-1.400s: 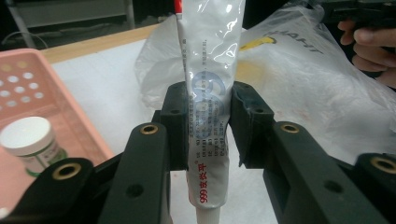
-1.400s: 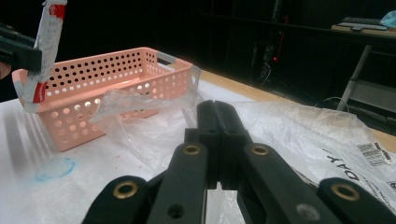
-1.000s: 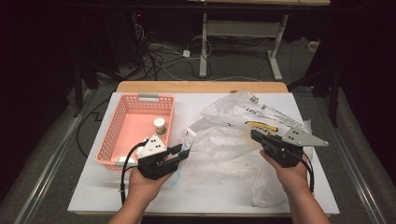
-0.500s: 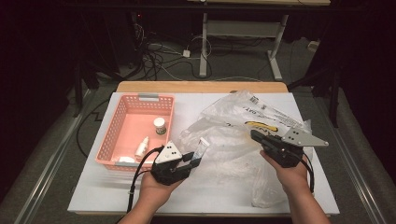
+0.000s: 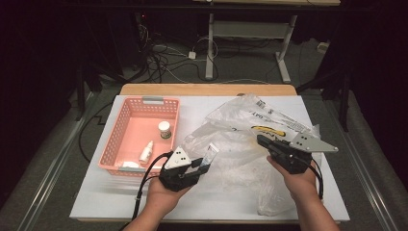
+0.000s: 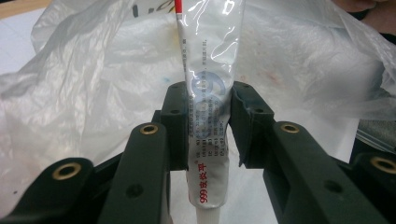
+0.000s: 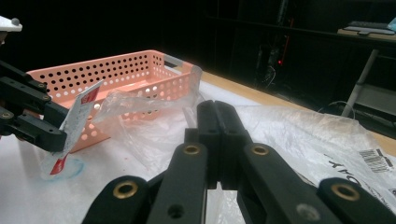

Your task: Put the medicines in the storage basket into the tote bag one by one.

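Between the left gripper's [image 5: 202, 167] pads a white ointment tube [image 6: 208, 121] is clamped, its long axis running out along the jaws, crimped end ahead toward the plastic bag [image 5: 250, 144]. Opposite, the right gripper [image 5: 262, 140] pinches that bag's film, jaws fully closed.

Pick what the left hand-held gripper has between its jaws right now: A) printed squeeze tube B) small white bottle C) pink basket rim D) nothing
A: the left hand-held gripper has its jaws clamped on the printed tube, in front of the clear plastic bag.
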`<state>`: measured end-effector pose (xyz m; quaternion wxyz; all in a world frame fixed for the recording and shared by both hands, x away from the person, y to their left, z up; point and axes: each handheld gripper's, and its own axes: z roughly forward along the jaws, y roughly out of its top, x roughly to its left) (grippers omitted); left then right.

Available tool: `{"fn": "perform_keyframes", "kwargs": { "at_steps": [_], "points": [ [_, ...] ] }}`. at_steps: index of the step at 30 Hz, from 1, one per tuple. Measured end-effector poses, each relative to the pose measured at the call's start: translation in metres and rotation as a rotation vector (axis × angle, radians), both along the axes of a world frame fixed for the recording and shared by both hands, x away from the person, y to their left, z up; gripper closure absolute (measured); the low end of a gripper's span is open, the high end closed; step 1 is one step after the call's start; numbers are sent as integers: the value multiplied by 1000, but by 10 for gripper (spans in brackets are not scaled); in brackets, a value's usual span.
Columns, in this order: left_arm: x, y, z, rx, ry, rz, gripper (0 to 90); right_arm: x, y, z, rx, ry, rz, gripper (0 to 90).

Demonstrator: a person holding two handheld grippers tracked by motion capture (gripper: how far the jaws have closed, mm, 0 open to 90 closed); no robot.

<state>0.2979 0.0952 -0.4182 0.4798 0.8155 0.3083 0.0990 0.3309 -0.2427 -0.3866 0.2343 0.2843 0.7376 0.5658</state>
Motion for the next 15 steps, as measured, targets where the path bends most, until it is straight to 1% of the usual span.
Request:
{"fn": "perform_keyframes", "kwargs": {
  "at_steps": [3, 6, 8, 9, 15],
  "points": [
    [1, -7, 3, 2, -9, -8, 677, -1, 1, 1, 2, 0, 1, 900],
    [2, -17, 3, 16, -18, -20, 677, -1, 2, 1, 8, 3, 1, 900],
    [4, -23, 2, 26, -18, -25, 677, -1, 2, 1, 13, 3, 4, 900],
    [5, -26, 2, 26, -18, -28, 677, 0, 3, 2, 10, -6, 6, 900],
    [13, -42, -2, 34, -15, -33, 677, -1, 3, 3, 20, -3, 7, 900]
  ]
}}
